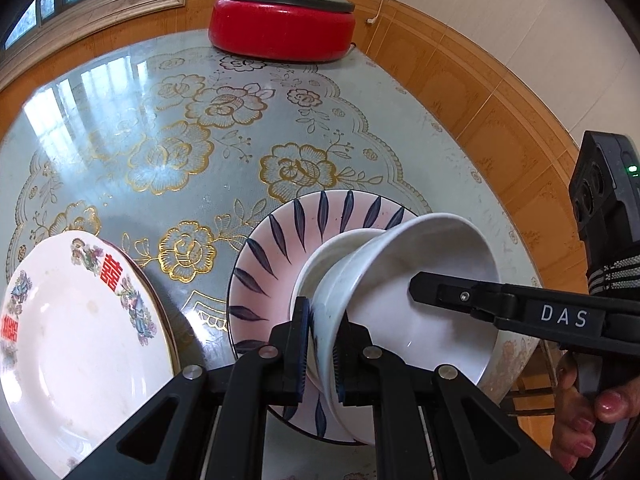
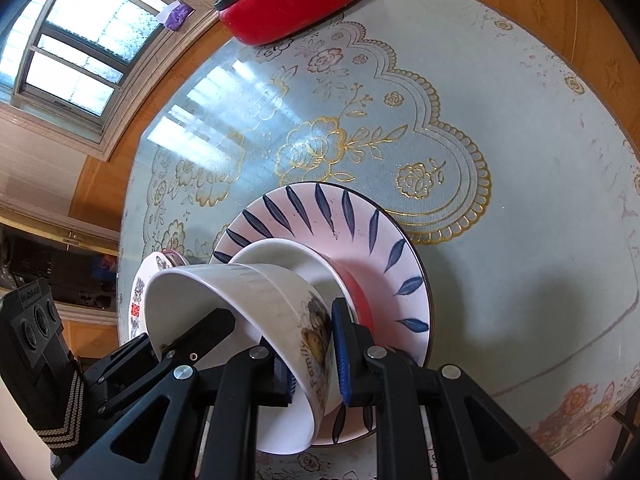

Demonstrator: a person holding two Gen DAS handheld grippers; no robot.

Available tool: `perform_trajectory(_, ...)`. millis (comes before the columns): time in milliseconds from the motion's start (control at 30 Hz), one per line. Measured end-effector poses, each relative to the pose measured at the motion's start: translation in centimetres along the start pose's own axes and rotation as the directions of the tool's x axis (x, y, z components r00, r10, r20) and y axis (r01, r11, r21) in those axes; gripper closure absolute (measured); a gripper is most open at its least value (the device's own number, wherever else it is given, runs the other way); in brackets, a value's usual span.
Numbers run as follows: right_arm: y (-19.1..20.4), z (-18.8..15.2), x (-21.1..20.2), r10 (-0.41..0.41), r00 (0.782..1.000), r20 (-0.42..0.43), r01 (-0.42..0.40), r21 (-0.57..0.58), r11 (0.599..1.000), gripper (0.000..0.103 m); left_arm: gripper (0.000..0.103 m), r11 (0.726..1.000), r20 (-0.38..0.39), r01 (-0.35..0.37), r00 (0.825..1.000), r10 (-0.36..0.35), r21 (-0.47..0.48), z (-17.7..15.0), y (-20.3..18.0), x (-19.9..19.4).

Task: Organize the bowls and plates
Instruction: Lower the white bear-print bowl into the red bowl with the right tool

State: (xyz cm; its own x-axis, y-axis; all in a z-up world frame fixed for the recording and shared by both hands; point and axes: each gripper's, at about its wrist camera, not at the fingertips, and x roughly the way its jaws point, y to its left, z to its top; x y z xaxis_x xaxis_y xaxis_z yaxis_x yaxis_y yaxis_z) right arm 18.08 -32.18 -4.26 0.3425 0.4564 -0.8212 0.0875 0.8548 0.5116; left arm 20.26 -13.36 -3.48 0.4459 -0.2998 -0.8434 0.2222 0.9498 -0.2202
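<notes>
Right under your lens, the left gripper (image 1: 322, 354) is clamped on the wall of the white bowl (image 1: 420, 280), one pad inside, one outside. Your right gripper (image 2: 316, 354) pinches the same bowl's opposite wall, over the printed "Family" picture. So both hands hold one tilted bowl, raised above a second, smaller white bowl (image 1: 340, 248). That one sits in the pink plate with blue leaves (image 1: 280, 240) on the table (image 1: 160, 120). Two bowls counted. Off to your left lies one white flowered plate (image 1: 76, 320) with red characters, a darker rim peeking from beneath it. One red pot (image 1: 282, 26) with a grey lid stands at the far edge.
</notes>
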Motion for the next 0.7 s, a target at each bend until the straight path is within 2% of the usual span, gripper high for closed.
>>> perform_trajectory(400,0.9,-0.1,-0.4,-0.060,0.998,0.000,0.060,-0.072,0.996,0.087,0.093,1.000,-0.013,0.005,1.000,-0.005,0.004,0.5,0.0,0.6)
perform_trajectory(700,0.8,-0.9,-0.7,-0.074,0.997,-0.008,0.073,-0.069,0.995,0.087,0.093,1.000,-0.026,0.009,1.000,-0.009,0.013,0.6,0.1,1.2)
